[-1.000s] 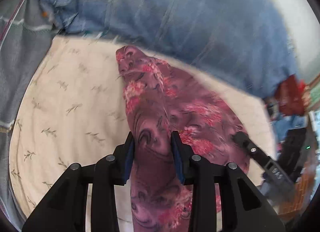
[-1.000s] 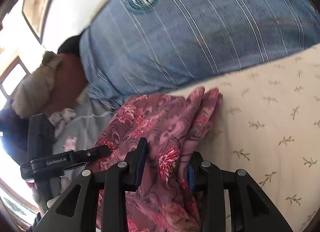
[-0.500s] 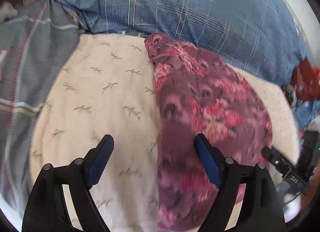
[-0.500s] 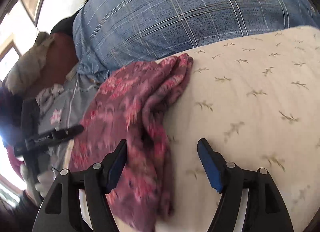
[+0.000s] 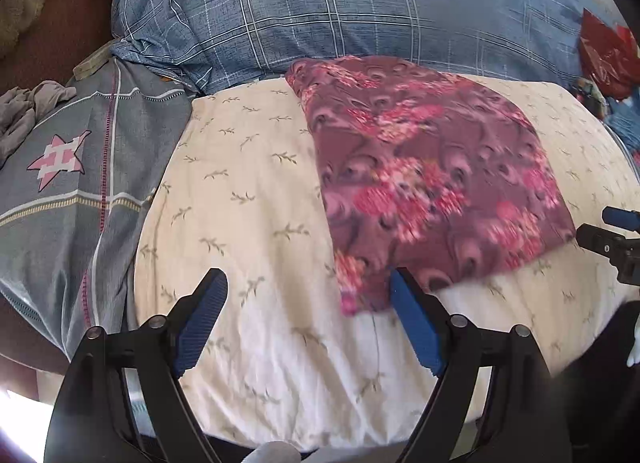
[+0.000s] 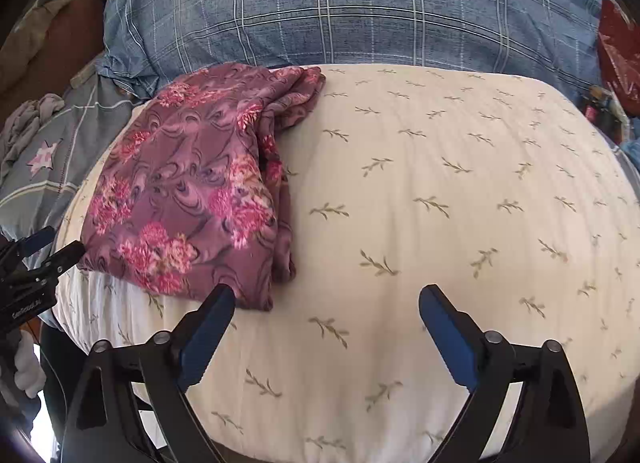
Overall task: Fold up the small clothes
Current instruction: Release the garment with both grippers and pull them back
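Jaws of both the left gripper (image 5: 307,313) and right gripper (image 6: 327,323) have just been opening and stand spread, pinching nothing. Between them the folded floral garment (image 6: 188,191) lies on the cream leaf-print cushion (image 6: 440,183). Behind, the blue plaid pillow (image 6: 340,7) bears an unreadable round emblem.

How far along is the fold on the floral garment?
Done: the floral garment lies folded on the cream cushion. In hand: nothing; the left gripper is open and the right gripper has just been opening, both empty. Left: whether other pieces wait can't be told.
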`<state>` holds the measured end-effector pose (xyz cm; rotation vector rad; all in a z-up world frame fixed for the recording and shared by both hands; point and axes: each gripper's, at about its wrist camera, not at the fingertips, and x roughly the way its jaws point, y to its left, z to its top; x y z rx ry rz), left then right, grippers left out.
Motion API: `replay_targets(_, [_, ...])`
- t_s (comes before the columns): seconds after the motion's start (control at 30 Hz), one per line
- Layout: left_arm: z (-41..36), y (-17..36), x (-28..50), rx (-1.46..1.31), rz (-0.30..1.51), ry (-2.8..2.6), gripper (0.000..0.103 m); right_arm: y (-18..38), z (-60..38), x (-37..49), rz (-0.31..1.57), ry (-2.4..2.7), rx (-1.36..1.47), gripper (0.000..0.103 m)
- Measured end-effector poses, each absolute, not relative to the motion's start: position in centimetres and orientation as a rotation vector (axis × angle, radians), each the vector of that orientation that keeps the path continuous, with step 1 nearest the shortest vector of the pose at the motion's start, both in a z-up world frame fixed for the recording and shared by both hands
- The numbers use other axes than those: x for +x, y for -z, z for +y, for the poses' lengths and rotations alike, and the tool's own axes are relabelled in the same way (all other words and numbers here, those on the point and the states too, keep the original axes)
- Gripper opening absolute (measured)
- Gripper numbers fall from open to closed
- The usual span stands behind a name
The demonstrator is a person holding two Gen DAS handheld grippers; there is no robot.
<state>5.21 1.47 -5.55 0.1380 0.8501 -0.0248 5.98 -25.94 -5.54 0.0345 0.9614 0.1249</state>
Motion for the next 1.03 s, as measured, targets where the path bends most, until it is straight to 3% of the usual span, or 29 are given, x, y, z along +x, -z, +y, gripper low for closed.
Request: replay_targets(1.03, [-3.2, 4.4, -1.7, 0.255, 0.826, 0.213, 0.084, 2.2, -24.5, 0.7, 0.834, -0.041, -0.046, 0.096])
